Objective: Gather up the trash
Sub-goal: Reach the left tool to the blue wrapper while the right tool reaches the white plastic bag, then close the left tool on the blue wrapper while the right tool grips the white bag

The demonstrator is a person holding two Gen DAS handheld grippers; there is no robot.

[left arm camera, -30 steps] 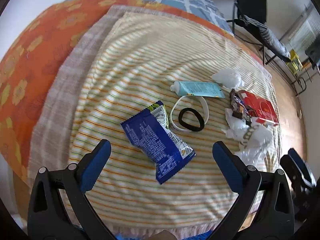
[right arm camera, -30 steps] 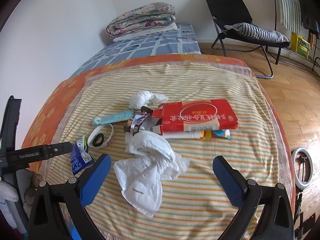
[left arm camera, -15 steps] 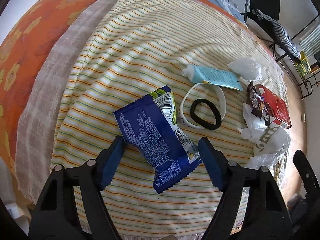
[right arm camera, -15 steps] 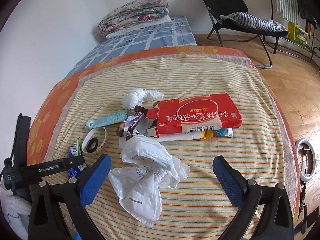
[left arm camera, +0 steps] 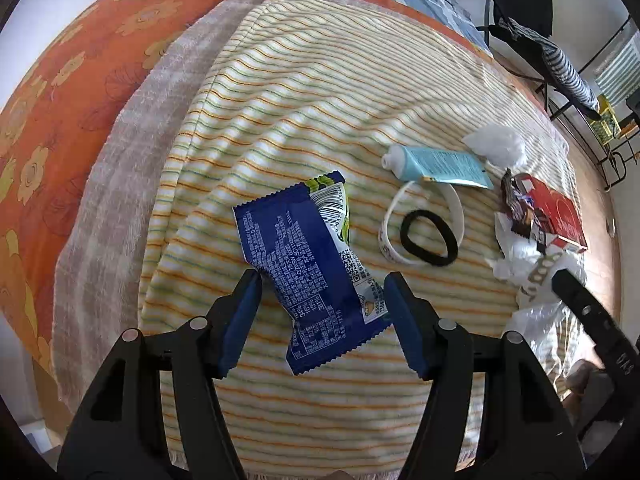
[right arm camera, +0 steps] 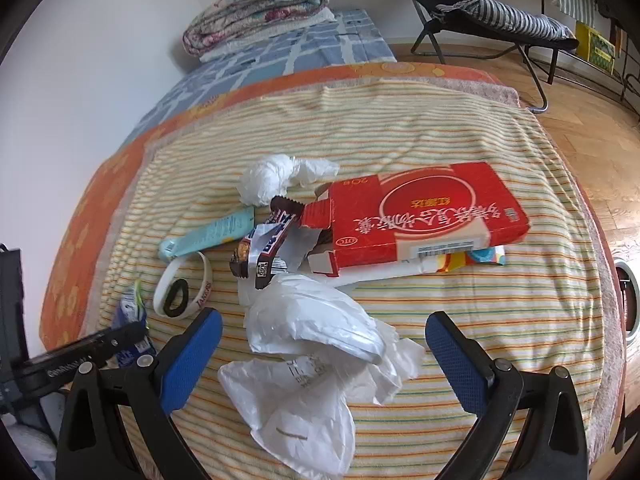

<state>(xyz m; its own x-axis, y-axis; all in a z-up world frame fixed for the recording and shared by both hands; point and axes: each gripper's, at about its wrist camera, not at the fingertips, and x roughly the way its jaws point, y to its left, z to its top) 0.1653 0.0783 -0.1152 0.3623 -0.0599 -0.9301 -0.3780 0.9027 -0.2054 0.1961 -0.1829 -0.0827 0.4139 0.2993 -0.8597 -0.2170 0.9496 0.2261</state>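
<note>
A blue snack wrapper (left arm camera: 304, 264) lies on the striped blanket (left arm camera: 300, 100). My left gripper (left arm camera: 322, 292) is open, its jaws on either side of the wrapper's near end, not closed on it. A crumpled white plastic bag (right arm camera: 316, 352) lies just ahead of my open, empty right gripper (right arm camera: 324, 336). Beyond it are a brown candy wrapper (right arm camera: 264, 248), a red carton (right arm camera: 416, 216) and a white tissue wad (right arm camera: 272, 178). The blue wrapper shows at the left edge of the right wrist view (right arm camera: 130, 320).
A light blue tube (left arm camera: 436, 164), a white wristband (left arm camera: 420, 220) and a black hair tie (left arm camera: 428, 236) lie right of the wrapper. A folded quilt (right arm camera: 256, 12) sits at the bed's far end. A black folding chair (right arm camera: 492, 12) stands on the wooden floor.
My left gripper has come down and forward to the blue wrapper and its jaws have narrowed around it. My right gripper has moved a little closer to the white bag.
</note>
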